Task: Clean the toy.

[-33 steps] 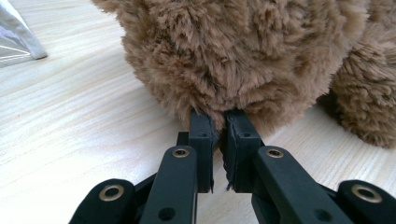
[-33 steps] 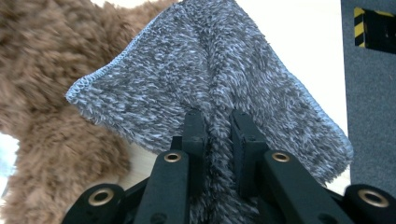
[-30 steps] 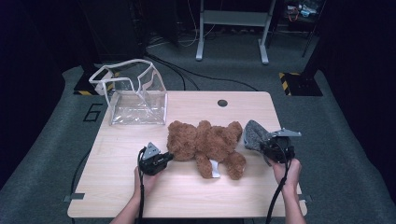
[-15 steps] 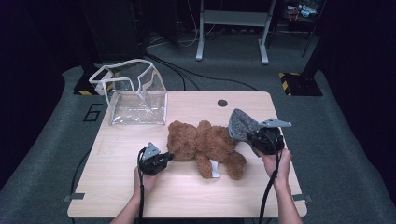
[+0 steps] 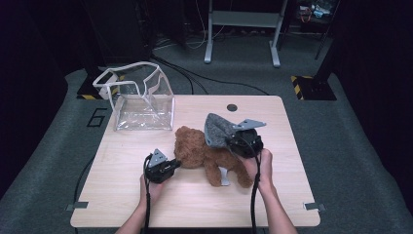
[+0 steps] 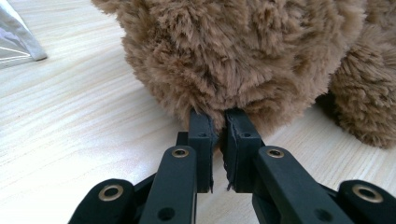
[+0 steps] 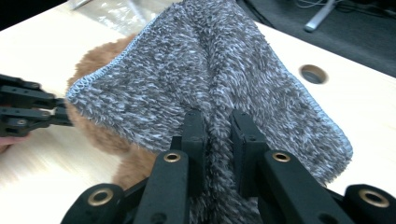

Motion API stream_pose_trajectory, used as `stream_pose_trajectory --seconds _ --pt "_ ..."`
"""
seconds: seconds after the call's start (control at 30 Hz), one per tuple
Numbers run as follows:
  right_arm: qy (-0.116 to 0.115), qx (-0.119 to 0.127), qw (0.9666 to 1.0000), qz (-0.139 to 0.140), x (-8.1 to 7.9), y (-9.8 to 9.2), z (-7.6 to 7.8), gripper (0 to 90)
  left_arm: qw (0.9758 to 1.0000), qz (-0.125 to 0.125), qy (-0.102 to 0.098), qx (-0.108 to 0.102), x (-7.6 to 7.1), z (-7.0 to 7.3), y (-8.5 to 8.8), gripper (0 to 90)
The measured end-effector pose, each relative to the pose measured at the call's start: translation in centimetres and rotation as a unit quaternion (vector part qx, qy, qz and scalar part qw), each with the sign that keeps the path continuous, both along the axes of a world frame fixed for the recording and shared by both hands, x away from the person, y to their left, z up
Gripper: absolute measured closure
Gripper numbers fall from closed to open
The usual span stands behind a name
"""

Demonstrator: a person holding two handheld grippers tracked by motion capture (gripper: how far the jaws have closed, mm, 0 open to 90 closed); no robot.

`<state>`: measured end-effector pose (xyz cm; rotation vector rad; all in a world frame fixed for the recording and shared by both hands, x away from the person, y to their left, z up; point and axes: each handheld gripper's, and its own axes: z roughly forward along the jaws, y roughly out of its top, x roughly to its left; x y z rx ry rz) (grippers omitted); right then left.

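A brown teddy bear (image 5: 207,155) lies in the middle of the wooden table (image 5: 287,195). My left gripper (image 5: 177,164) rests low at the bear's left end. In the left gripper view its jaws (image 6: 217,122) are shut on a tuft of the bear's (image 6: 243,51) fur. My right gripper (image 5: 230,139) hangs above the bear's body, shut on a grey fuzzy cloth (image 5: 216,128). In the right gripper view the cloth (image 7: 210,74) spreads out from the jaws (image 7: 217,125) and covers part of the bear (image 7: 93,60) below it. The left gripper (image 7: 58,112) shows there at the left edge.
A clear plastic bag (image 5: 141,103) stands open at the table's back left corner, its corner (image 6: 18,42) also showing in the left gripper view. A round cable hole (image 5: 232,107) sits near the back edge. A white tag (image 5: 224,176) sticks out by the bear's legs.
My right gripper has carried the grey cloth left and upward, from the bear's right side to above its body. The left gripper and the bear have stayed in place.
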<state>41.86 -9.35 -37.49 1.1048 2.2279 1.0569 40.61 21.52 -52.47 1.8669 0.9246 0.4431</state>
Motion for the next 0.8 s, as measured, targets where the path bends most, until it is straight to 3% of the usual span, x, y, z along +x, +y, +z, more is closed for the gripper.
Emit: stream_pose_trajectory --seconds 0.33,0.6,0.8 --pt "0.015 -0.01 0.9993 0.032 0.8 3.6 -1.3 77.5 1.0 0.0 -0.004 0.001 -0.1 0.0 0.0 82.1" --pt "0.038 0.0 0.9989 0.029 1.4 5.9 -2.7 77.5 1.0 -0.004 0.005 -0.001 0.0 0.0 0.1 82.1" --pt "0.041 -0.003 0.9984 0.04 1.3 6.8 -3.4 77.5 1.0 -0.006 0.006 0.0 0.0 0.0 0.1 82.1"
